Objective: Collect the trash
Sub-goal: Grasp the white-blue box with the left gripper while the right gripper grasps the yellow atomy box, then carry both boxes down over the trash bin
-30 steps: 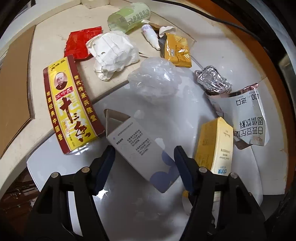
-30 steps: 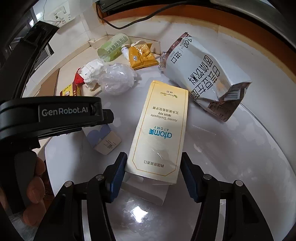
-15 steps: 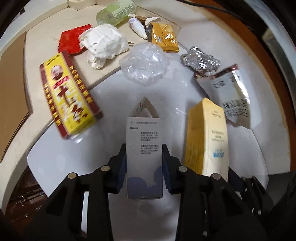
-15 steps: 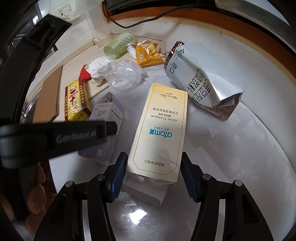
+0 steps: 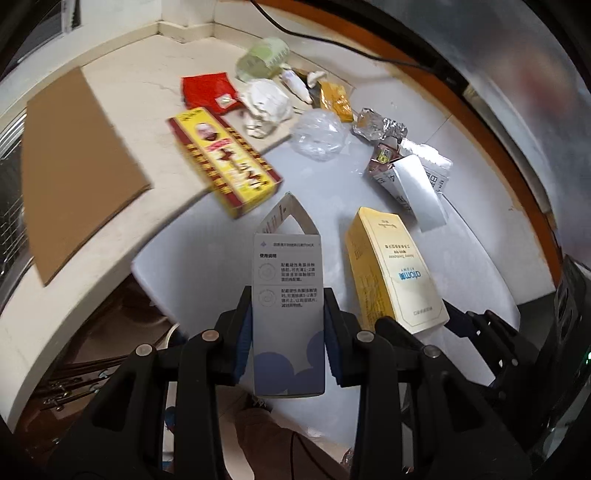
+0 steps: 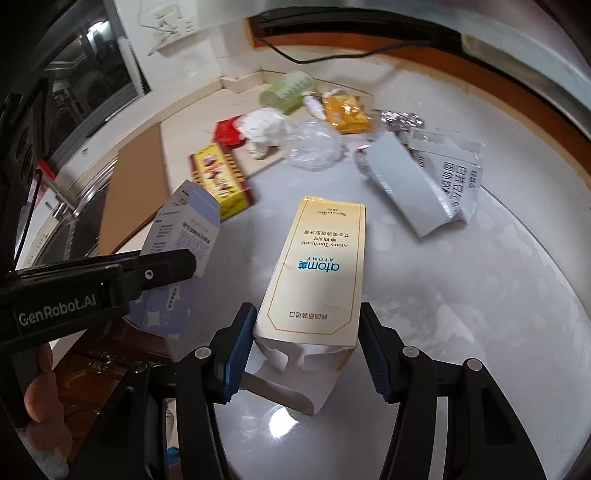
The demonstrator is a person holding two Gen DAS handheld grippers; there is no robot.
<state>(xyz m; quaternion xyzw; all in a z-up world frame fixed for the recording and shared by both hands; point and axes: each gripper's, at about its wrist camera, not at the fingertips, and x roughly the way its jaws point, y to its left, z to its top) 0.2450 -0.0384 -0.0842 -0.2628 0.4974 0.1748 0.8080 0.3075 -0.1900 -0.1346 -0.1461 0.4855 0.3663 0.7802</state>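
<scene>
Cleanup under way: left gripper (image 5: 287,330), fingers now clamped on the white-and-blue carton (image 5: 288,295), lifts it off the tabletop (image 5: 207,240) at lower centre; right gripper (image 6: 306,345) straddles the yellow toothpaste box (image 6: 317,269), fingers apart, not yet gripping.

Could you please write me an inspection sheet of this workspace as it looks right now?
Surface: glossy white tabletop beside a beige counter.
Job's things: pale blue box clamped and lifted; yellow toothpaste box between open fingers.
Clutter: red-yellow spice box, silver pouch, foil wad, clear plastic wad, white paper wad, red packet, orange sachet, green roll.
Grippers: left hand-held gripper shut on box; right hand-held gripper open.
Cables: black cable along the rear edge.
Surroundings: cardboard sheet, wall socket.
</scene>
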